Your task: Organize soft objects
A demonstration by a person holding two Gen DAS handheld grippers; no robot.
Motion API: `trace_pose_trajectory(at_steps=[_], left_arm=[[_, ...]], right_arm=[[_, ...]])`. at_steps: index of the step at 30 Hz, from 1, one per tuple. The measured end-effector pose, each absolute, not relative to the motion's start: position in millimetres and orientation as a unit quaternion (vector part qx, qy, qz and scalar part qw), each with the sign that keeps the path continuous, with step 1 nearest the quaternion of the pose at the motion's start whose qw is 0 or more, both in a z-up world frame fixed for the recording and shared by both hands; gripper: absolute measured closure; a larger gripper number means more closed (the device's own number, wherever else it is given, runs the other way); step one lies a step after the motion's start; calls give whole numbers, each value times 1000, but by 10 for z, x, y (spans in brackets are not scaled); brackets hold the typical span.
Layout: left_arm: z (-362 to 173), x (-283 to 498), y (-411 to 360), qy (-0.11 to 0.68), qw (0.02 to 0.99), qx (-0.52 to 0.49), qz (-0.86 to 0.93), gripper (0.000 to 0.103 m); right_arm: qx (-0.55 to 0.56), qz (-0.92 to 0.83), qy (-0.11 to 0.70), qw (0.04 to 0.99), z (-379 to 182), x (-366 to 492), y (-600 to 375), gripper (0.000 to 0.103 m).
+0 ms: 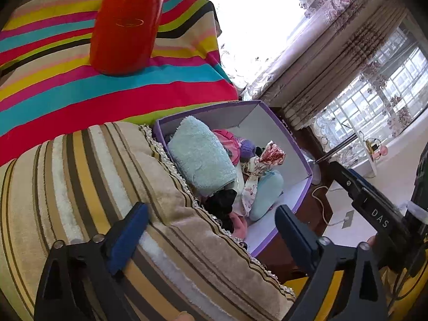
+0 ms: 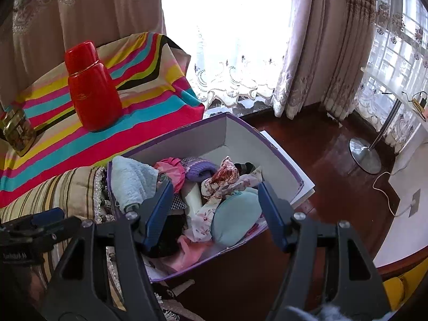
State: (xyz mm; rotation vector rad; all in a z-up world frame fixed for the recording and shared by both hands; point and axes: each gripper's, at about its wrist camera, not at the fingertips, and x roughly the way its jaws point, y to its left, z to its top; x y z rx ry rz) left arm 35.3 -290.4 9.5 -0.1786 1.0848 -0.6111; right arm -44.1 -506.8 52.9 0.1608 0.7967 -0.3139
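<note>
Here, with both the left tool (image 1: 211, 230) and right tool (image 2: 215, 214) spread wide and empty, the heaped soft fabrics (image 2: 214, 195) in the purple-rimmed cardboard box (image 2: 281, 157) could be snagged together if gripped carelessly.

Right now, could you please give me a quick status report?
Left gripper open, empty. Right gripper open over purple cardboard box of soft items. Nothing blocking.
</note>
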Motion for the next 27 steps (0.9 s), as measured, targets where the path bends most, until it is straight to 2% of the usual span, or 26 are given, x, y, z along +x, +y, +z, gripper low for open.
trace_pose_trajectory(at_steps=[2,27], left_arm=[[88,353,-2929,508,807,-82,-290,1],[62,366,-2966,509,808,-74,-287,1]], right_arm=[[74,-153,388,906,514,-428,-5047,34],[72,-148,404,900,439,-418,-5013,34]])
